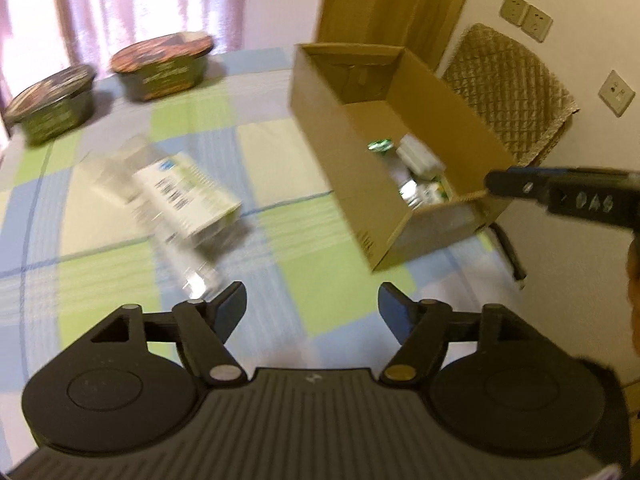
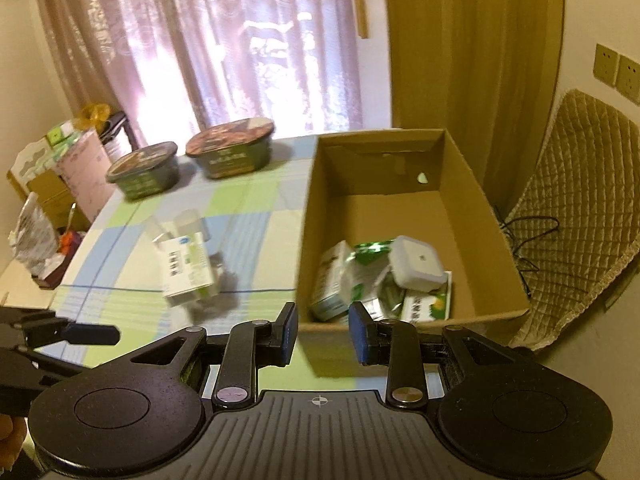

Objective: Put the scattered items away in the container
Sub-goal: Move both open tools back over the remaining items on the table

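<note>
Your left gripper [image 1: 312,312] hangs over the checked tablecloth [image 1: 280,160] with its fingers spread wide and nothing between them. Just ahead and to its left lies a white box with a barcode [image 1: 188,196], resting on a clear plastic piece; both are blurred, so the print can't be read. Your right gripper [image 2: 322,336] sits at the near edge of the cardboard box [image 2: 308,232], fingers apart and empty as well. Inside that container you've got a white square lidded tub [image 2: 418,264], green-and-white sachets [image 2: 368,276] and a small pale carton [image 2: 332,280], all bunched at the near end. Out on the table, the white box is well left of the container, on the cloth. Two lidded instant-noodle bowls [image 2: 230,152] stand side by side at the far edge, by the curtain [image 2: 224,40].
</note>
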### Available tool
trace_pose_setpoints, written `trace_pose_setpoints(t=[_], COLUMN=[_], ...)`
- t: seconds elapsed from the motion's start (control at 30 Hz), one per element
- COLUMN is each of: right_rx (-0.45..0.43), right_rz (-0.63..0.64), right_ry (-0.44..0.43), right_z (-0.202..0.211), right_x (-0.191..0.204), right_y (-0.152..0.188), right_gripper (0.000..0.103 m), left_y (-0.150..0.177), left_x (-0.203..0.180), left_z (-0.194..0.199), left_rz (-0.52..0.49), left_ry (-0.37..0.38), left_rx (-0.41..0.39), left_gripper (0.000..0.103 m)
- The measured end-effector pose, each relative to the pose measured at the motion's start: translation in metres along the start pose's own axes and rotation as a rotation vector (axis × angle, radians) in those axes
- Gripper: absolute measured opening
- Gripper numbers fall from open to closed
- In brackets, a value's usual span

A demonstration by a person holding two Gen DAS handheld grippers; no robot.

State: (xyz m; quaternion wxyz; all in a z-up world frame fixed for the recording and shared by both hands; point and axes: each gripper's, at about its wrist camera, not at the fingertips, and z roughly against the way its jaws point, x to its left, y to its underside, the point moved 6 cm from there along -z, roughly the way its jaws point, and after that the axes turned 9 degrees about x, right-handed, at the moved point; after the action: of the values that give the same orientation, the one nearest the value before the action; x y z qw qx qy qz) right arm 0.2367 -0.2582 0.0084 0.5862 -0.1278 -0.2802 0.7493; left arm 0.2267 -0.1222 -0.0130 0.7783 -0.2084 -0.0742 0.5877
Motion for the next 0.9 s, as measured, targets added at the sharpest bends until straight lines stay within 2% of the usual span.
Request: trace_pose_setpoints(t=[0.03, 0.07, 0.1, 0.13, 0.33, 0.47, 0.5, 0.53, 0.9], right_rx=[-0.002, -0.006, -0.013, -0.026, 0.002, 0.033, 0.039, 0.042, 0.068], right_rz=[-0.001, -0.002, -0.002, -0.002, 0.021, 0.029, 0.032, 0.039, 0.102], right_ry=[-0.006, -0.010, -0.012, -0.012, -0.051, -0.079, -0.081, -0.081, -0.093], right_z=[0.002, 0.003, 0.005, 0.007, 0.007, 0.005, 0.005, 0.006, 0.012], right_x=[0.006, 0.012, 0.017, 0.023, 0.058, 0.076, 0.080, 0.084, 0.116], right_y=[0.004, 0.008, 0.012, 0.016, 0.041, 0.055, 0.058, 0.062, 0.075], right_gripper=[0.035, 0.043, 0.074, 0.082, 0.083, 0.086, 0.094, 0.096, 0.096], left_y=[0.010, 0.019, 0.029, 0.038, 0.078, 0.096, 0.100, 0.103, 0.124], left_x=[0.007, 0.014, 0.022, 0.029, 0.070, 0.088, 0.091, 0.095, 0.112], left_z=[0.004, 0.007, 0.011, 0.014, 0.033, 0.046, 0.049, 0.051, 0.069], left_rz=[0.012, 0.023, 0.035, 0.050, 0.135, 0.172, 0.182, 0.191, 0.209], left_ry=[-0.010, -0.021, -0.036, -0.050, -0.084, -0.108, -0.112, -0.114, -0.148], left_rx=[0.003, 0.004, 0.005, 0.006, 0.018, 0.012, 0.011, 0.012, -0.016], left_gripper=[0.072, 0.074, 0.075, 0.075, 0.078, 0.086, 0.088, 0.089, 0.102])
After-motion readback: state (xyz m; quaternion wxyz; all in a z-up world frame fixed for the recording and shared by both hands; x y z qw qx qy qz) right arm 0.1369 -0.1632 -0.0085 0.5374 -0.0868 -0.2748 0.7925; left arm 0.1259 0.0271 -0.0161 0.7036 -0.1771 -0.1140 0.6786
